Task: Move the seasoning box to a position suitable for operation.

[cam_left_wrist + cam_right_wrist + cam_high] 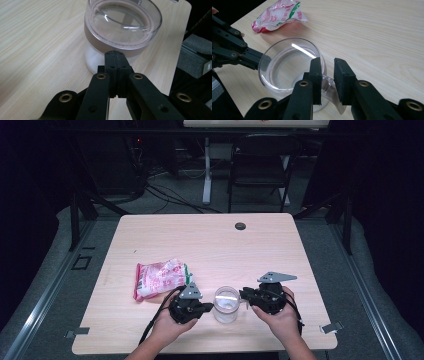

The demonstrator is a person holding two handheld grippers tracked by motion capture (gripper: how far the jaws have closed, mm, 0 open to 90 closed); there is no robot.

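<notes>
A clear glass cup (pixel 226 304) stands upright on the table (pixel 210 240), near the front edge, right between the two grippers. The left gripper (pixel 207 307) is just beside the cup on its left, and its jaws are pressed tight together with nothing in them; their tip touches or nearly touches the cup's side wall. The right gripper (pixel 243 294) is just beside the cup on its right. Its jaws stand a little apart, and the cup's clear handle (pixel 327 83) sits in the gap between them. I cannot tell if the pads press on the handle yet; there looks to be a small space. So the handle points toward the right gripper, and that is the side to grab from. The right gripper looks best placed to close on the handle, while the left one steadies the cup. A red and white snack bag (pixel 161 278) lies flat on the table, behind the left gripper and apart from the cup.
</notes>
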